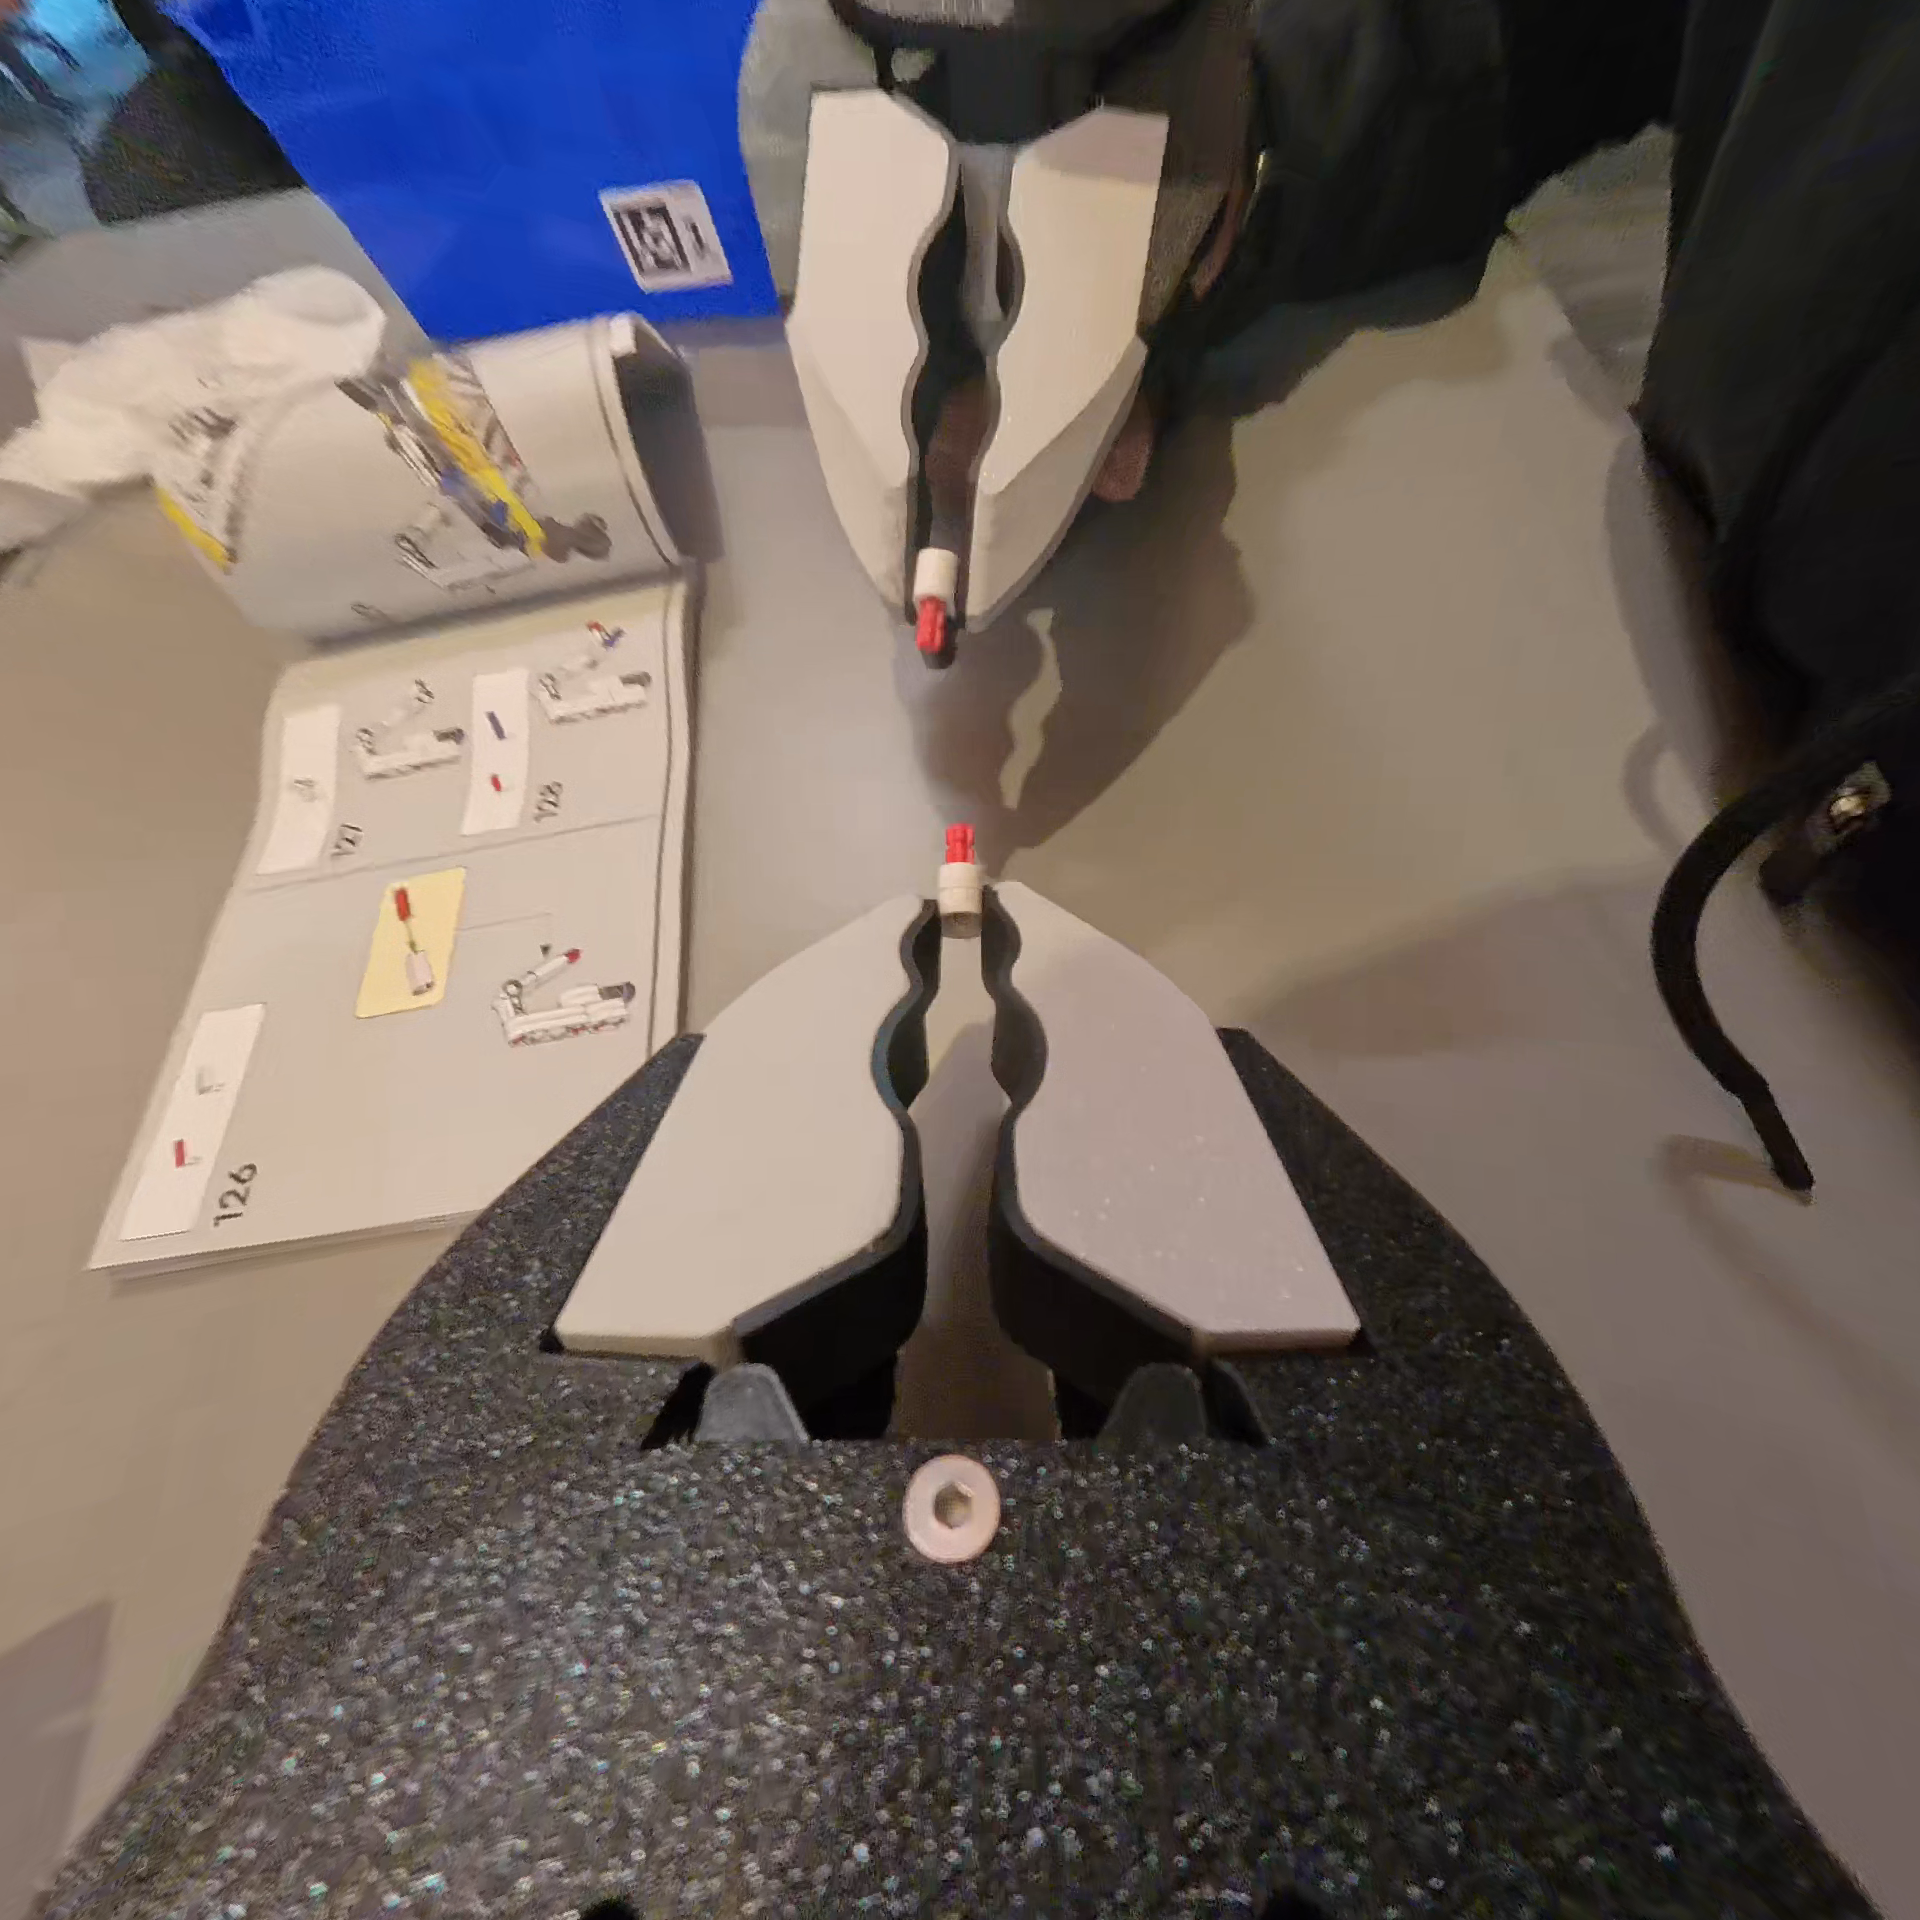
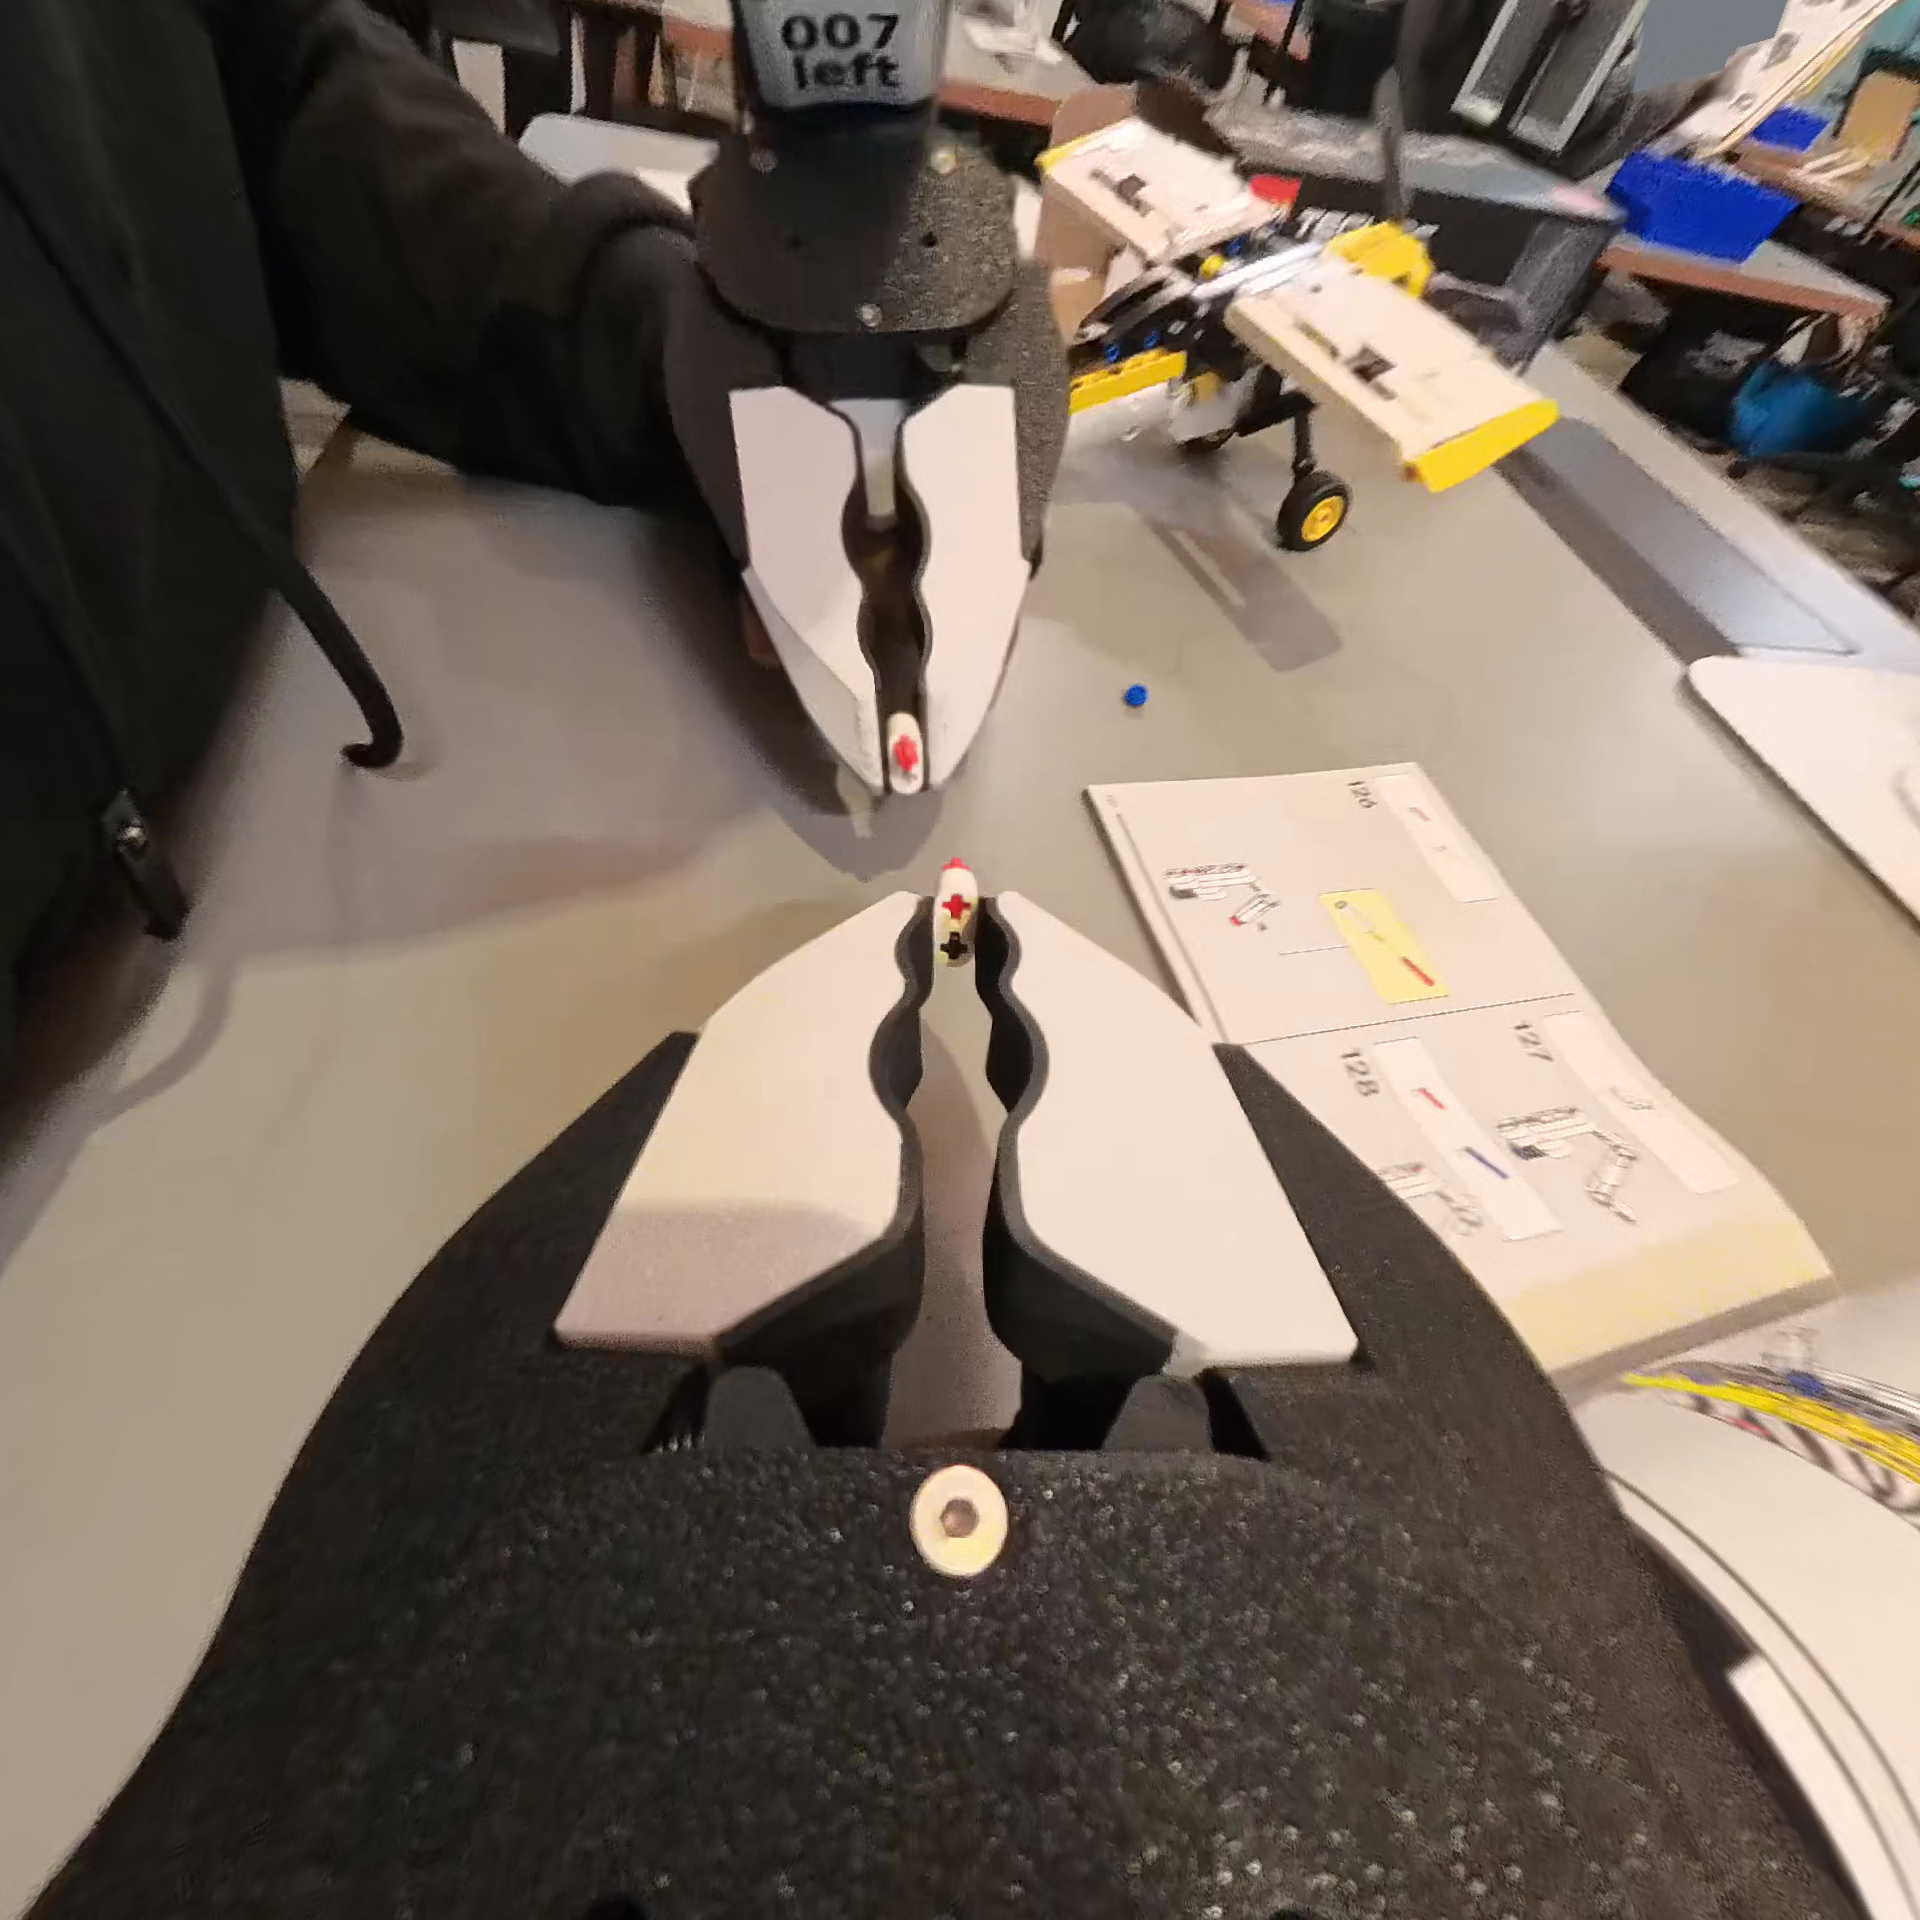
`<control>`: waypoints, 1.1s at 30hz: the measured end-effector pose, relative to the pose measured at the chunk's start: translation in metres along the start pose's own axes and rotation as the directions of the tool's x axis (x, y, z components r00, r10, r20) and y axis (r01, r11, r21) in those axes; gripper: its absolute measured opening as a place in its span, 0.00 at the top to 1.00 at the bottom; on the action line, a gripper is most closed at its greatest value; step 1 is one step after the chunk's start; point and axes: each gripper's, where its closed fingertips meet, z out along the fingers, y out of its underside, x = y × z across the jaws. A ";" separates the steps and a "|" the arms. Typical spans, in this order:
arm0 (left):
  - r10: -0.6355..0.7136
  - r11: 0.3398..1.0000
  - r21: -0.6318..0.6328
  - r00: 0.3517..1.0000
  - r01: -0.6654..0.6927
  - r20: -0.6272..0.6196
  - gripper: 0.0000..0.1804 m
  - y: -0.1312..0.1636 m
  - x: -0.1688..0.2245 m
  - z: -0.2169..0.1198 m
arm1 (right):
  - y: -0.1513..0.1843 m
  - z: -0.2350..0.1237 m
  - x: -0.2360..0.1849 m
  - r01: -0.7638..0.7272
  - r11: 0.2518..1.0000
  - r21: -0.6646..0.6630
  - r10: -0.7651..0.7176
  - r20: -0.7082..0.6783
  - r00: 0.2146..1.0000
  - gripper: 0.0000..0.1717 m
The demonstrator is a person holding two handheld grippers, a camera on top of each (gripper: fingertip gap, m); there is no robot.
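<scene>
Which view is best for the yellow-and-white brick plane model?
Right wrist view. The plane model stands on the grey table beyond the instruction booklet, with wing, wheel and fuselage visible, if blurred. Left wrist view misses the model; only its printed picture appears on a white tub.

Right tongs (image 2: 957, 914) at center frame are clamped on a little white piece (image 2: 955, 920) with a red pin in it. Just above them, the left tongs (image 2: 902, 753) point back, pinching a white piece with a red pin (image 2: 904, 753) too. Open booklet (image 2: 1434, 1018) at right on the table (image 2: 520, 935), tiny blue stud (image 2: 1135, 695) above it, yellow-and-white plane model (image 2: 1320, 312) upper right.
</scene>
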 end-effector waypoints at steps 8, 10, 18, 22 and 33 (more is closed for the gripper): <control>0.071 0.990 -0.127 0.997 -0.066 0.030 0.95 0.013 0.004 0.012 | 0.012 0.011 -0.005 0.027 0.994 -0.103 -0.025 0.012 1.000 0.96; 0.050 0.993 -0.110 0.999 -0.047 0.019 0.95 0.010 0.003 0.011 | 0.019 0.014 -0.008 0.026 0.986 -0.163 -0.020 0.034 0.999 0.96; -0.046 0.999 -0.026 0.998 0.045 -0.032 0.95 -0.003 0.008 0.009 | 0.030 0.019 -0.016 0.118 0.958 -0.263 -0.104 0.067 0.992 0.96; 0.036 0.994 -0.100 0.999 -0.036 -0.004 0.95 0.005 0.012 0.015 | 0.036 0.020 -0.019 0.154 0.943 -0.295 -0.135 0.082 0.987 0.94; 0.107 0.988 -0.117 0.994 -0.105 0.015 0.96 0.004 0.017 0.017 | 0.017 0.020 -0.023 0.128 0.965 -0.227 -0.112 0.082 0.990 0.89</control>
